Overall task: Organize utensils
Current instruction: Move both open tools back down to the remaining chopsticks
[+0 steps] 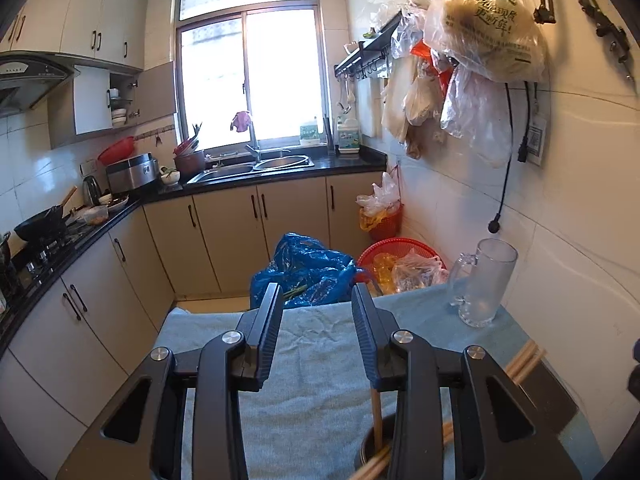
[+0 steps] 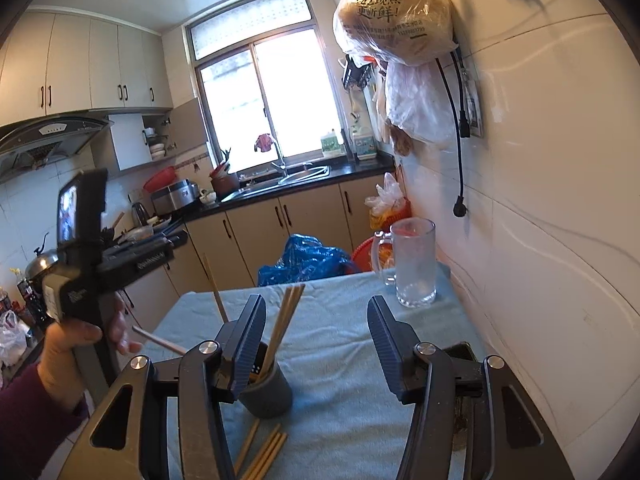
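A dark round holder stands on the blue cloth with several wooden chopsticks upright in it. More chopsticks lie loose on the cloth in front of it. My right gripper is open above the cloth with nothing between its fingers, and the holder sits just behind its left finger. My left gripper is also open and empty. Below its right finger are the holder's rim and one leaning chopstick. In the right wrist view a hand holds the left gripper at the far left.
A glass mug stands at the table's far right corner by the tiled wall. A dark flat object lies at the table's right edge. Beyond the table are a blue plastic bag and red baskets on the floor. Filled bags hang overhead.
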A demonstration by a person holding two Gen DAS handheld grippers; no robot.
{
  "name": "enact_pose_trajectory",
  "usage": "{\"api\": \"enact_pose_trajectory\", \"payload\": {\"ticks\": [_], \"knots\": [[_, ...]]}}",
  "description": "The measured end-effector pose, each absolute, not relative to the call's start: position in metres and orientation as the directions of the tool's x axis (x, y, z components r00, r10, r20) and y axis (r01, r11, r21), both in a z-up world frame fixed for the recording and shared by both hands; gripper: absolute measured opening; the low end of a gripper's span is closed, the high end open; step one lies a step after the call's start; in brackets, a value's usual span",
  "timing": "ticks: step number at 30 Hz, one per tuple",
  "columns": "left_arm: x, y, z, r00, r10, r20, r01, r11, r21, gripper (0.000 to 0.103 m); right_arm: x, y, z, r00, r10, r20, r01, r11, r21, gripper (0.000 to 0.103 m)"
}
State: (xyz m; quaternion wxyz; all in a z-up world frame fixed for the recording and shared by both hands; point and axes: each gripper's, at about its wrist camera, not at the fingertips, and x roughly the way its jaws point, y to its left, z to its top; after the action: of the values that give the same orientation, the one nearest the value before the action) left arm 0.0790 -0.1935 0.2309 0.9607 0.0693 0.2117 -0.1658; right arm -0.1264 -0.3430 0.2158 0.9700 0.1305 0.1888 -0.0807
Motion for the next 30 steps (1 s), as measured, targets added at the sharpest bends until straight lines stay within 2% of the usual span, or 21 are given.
{"api": "enact_pose_trajectory", "payload": {"ticks": [2, 4, 7, 13, 19, 23, 26, 29, 30], "knots": [[0.068, -0.187, 0.238, 0.851, -0.296, -0.434, 0.346, 0.937, 0.040, 0.035, -0.131, -0.342, 0.216, 0.914, -0.105, -0.392, 0.204, 0.954, 0.221, 0.057], [0.055, -0.177, 0.245, 0.845, -0.305, -0.439, 0.342, 0.940, 0.005, 0.046, -0.140, -0.340, 0.220, 0.914, -0.104, -0.393, 0.201, 0.956, 0.213, 0.059], [0.023, -0.156, 0.255, 0.836, -0.337, -0.433, 0.350, 0.935, -0.052, 0.055, -0.153, -0.338, 0.227, 0.913, -0.114, -0.391, 0.203, 0.960, 0.194, 0.063], [-0.059, -0.109, 0.253, 0.822, -0.391, -0.414, 0.392, 0.916, -0.086, 0.066, -0.196, -0.345, 0.242, 0.900, -0.183, -0.396, 0.246, 0.962, 0.115, 0.067], [-0.109, -0.074, 0.224, 0.808, -0.367, -0.462, 0.380, 0.922, -0.067, 0.067, -0.253, -0.361, 0.266, 0.878, -0.294, -0.378, 0.329, 0.944, 0.029, 0.073], [-0.118, -0.059, 0.194, 0.775, -0.342, -0.531, 0.358, 0.930, -0.077, 0.067, -0.282, -0.368, 0.285, 0.856, -0.354, -0.377, 0.374, 0.927, -0.021, 0.083], [-0.117, -0.059, 0.161, 0.742, -0.333, -0.582, 0.351, 0.932, -0.087, 0.067, -0.289, -0.366, 0.278, 0.828, -0.371, -0.421, 0.381, 0.923, -0.064, 0.086], [-0.110, -0.069, 0.121, 0.677, -0.339, -0.653, 0.367, 0.925, -0.100, 0.066, -0.275, -0.358, 0.248, 0.810, -0.313, -0.497, 0.332, 0.942, -0.052, 0.086], [-0.106, -0.072, 0.109, 0.650, -0.347, -0.676, 0.372, 0.921, -0.115, 0.061, -0.268, -0.354, 0.234, 0.802, -0.282, -0.526, 0.310, 0.950, -0.037, 0.086]]}}
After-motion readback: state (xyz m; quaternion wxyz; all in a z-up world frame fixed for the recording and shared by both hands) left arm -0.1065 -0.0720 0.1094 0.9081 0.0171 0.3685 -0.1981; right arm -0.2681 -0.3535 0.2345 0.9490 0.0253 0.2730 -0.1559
